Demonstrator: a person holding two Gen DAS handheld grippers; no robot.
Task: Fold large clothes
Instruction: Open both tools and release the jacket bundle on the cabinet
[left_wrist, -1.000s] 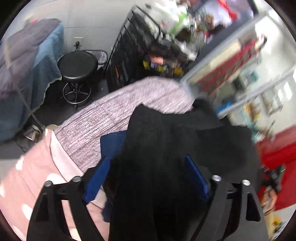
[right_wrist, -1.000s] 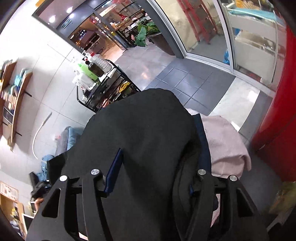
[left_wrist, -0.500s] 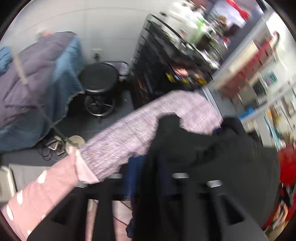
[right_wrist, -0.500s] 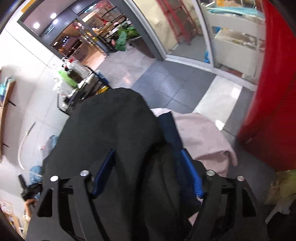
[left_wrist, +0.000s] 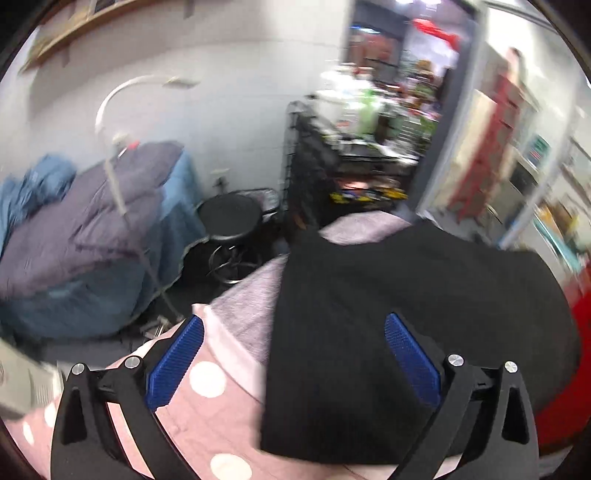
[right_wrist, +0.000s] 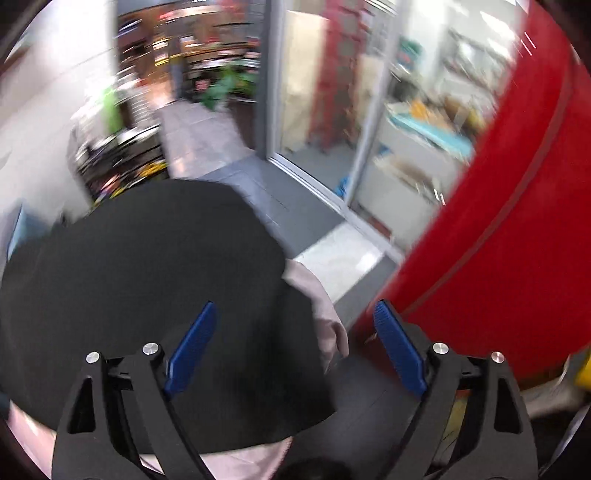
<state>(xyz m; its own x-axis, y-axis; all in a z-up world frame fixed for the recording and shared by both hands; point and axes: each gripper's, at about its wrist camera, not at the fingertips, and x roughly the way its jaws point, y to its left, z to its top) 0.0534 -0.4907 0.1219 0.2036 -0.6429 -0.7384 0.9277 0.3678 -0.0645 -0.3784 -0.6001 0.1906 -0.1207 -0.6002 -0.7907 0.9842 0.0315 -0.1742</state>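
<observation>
Two fisheye views look down along hand-held grippers over a folded black garment (left_wrist: 406, 295); it lies flat on a surface covered by a mauve knit cloth (left_wrist: 251, 306) and a pink cloth with white dots (left_wrist: 207, 406). In the left wrist view, the left gripper (left_wrist: 293, 354) hangs above the garment's near left edge; its blue-padded fingers (left_wrist: 177, 358) stand wide apart, having just been opening, and nothing is clamped between them; one pad is over the pink cloth, the other over the black fabric. In the right wrist view, the right gripper (right_wrist: 291, 347) hangs above the garment's right edge (right_wrist: 147, 295); its fingers (right_wrist: 399, 350) are also spread wide, having just been opening, and hold nothing. A pale pink cloth (right_wrist: 325, 317) shows past the garment's right edge. Beyond the surface, the left view shows a round black stool (left_wrist: 229, 218), a heap of grey and blue bedding (left_wrist: 92, 229) and a dark wire rack (left_wrist: 317, 173) of blurred goods; the right view shows a large red shape (right_wrist: 498, 221) close by, grey floor tiles (right_wrist: 295, 206) and glass doors (right_wrist: 325, 92); the backgrounds are smeared.
</observation>
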